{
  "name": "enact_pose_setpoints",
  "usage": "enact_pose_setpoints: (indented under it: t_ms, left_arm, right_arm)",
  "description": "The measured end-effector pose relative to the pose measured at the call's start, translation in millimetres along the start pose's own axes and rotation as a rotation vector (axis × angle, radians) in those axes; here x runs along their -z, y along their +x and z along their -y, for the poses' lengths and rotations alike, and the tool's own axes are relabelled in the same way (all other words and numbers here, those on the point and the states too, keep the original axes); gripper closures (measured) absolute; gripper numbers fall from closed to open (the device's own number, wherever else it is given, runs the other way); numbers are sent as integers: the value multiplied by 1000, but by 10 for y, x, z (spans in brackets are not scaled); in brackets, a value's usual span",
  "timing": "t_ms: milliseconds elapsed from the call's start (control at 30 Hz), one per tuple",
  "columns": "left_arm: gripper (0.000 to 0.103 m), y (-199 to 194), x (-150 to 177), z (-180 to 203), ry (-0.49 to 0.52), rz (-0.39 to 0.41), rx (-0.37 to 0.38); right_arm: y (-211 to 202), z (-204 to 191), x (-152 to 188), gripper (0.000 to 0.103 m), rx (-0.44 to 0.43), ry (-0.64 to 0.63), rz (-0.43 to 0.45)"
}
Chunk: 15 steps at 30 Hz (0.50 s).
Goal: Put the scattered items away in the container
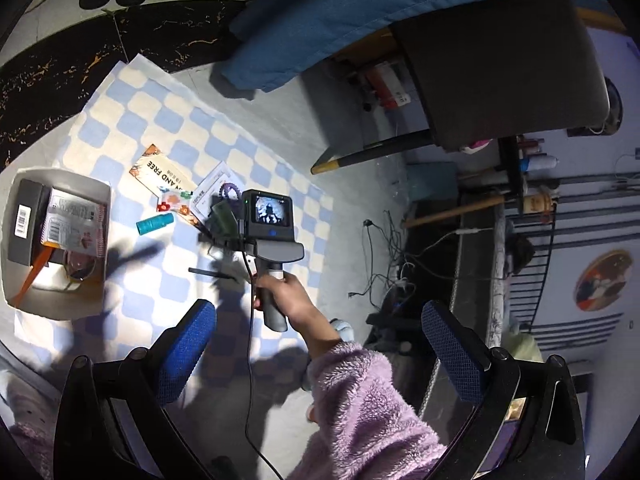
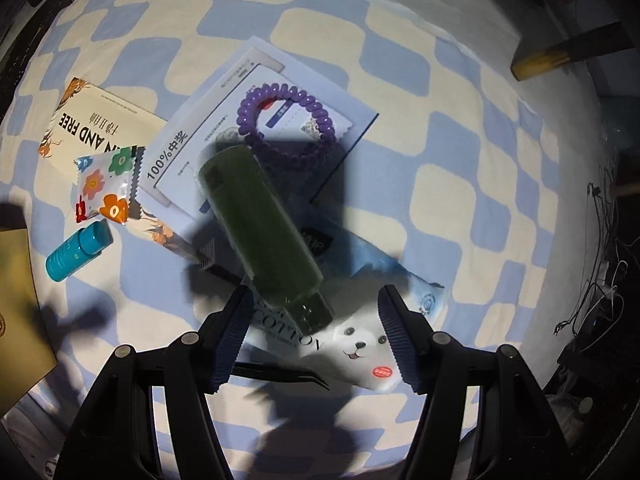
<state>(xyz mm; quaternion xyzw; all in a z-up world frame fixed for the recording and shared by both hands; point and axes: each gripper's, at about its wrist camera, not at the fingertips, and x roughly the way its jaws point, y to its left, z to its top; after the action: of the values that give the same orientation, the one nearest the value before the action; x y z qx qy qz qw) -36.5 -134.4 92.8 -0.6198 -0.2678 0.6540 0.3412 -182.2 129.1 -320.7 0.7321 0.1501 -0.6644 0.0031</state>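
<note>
booklet [image 2: 86,120]: "AND FREE" | leaflet [image 2: 224,148]: "100%" | pack [image 2: 360,340]: "COTTON"

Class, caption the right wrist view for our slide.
Open right tongs hover above a dark green bottle on a checkered cloth.

Dim, bluish fisheye views with bowed, dark edges; hard overhead-light shadows across the checkered cloth [image 2: 440,80].

The dark green bottle [image 2: 260,232] hides much of the white cotton pack [image 2: 360,320] beneath it (its lettering partly covered). The container [image 2: 16,300] is cut by the left edge, and black tweezers [image 2: 280,374] lie half behind a gripper finger.
</note>
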Motion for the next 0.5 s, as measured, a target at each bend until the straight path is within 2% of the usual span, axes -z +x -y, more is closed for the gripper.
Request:
enact_pose_setpoints:
  t_ms: [67,100,133,233,300,333,500]
  left_arm:
    - [0,-74,-17,-45,7,14,-38]
    - [0,-115,-19,-77,-1,26,-52]
    - [0,-153,-14,-117,-14,38,-58]
    - [0,-183,45,-180,-68,47,-20]
    - [0,-162,85,-222,-100,50,11]
    - [0,-139,102,-241,-109,48,24]
    - [0,16,156,-267,-116,25,68]
  right_arm:
    - [93,9,-18,39,-16,18,-27]
    - [97,10,-7,43,-27,21,-11]
    - [82,8,11,60,-40,16,13]
    - [-8,-44,79,70,-38,-11,49]
    - [-118,-89,143,74,-24,-39,69]
    - [-180,-102,184,80,-25,-48,76]
    - [-576,-54,532,80,-60,-88,118]
